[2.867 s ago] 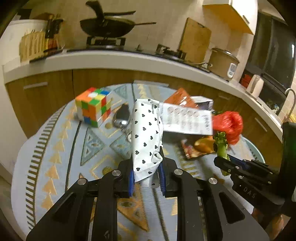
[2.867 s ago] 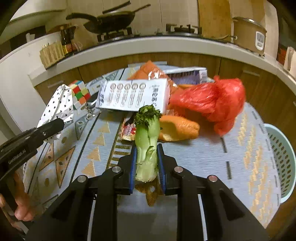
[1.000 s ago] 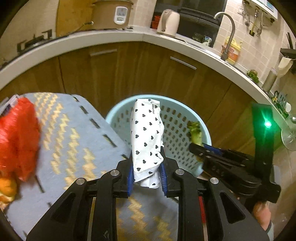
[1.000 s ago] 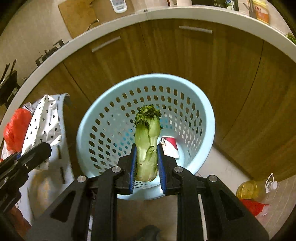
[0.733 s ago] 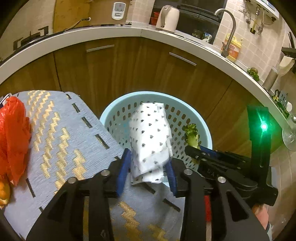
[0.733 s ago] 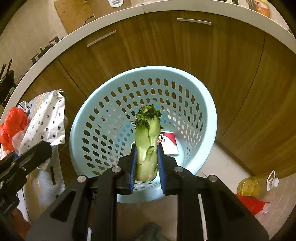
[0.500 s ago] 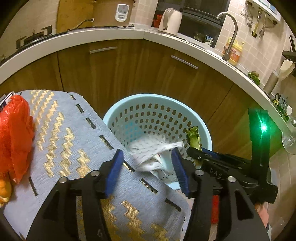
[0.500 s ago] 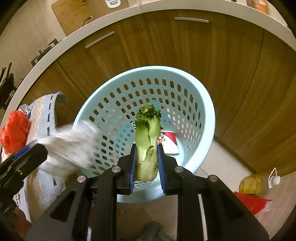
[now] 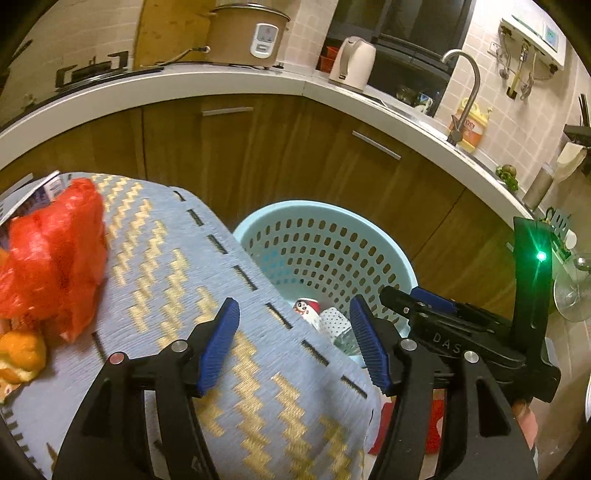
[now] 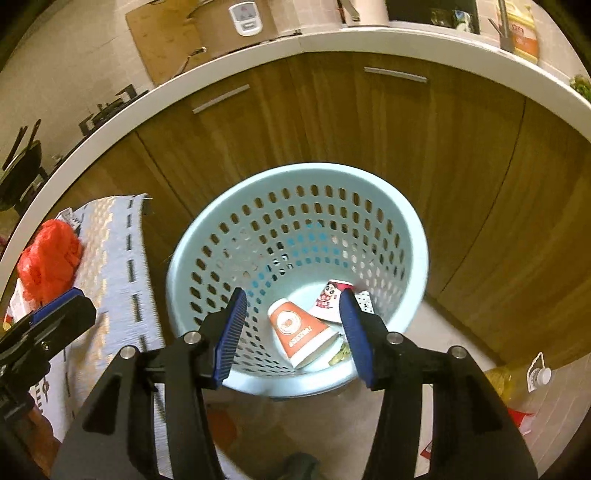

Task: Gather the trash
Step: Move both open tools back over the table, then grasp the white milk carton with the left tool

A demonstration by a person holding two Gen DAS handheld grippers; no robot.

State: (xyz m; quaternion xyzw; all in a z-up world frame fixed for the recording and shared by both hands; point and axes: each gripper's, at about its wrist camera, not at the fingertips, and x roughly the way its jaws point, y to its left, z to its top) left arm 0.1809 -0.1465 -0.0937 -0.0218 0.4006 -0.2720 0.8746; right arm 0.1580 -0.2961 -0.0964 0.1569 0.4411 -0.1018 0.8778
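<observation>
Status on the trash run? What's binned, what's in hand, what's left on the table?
Binned: an orange paper cup, a cartoon-print cup and the heart-print wrapper lie in the blue basket; a green scrap shows beside them. In hand: nothing, the left gripper and right gripper are both open. Left: the red plastic bag, orange peel and some packaging behind them.

Background fixtures. Curved white surface above wooden cabinet doors. On it stand a rice cooker, a cream kettle at the corner, and a yellow bottle beside the sink tap. A cutting board leans against the tiled wall. An oil bottle lies on the floor.
</observation>
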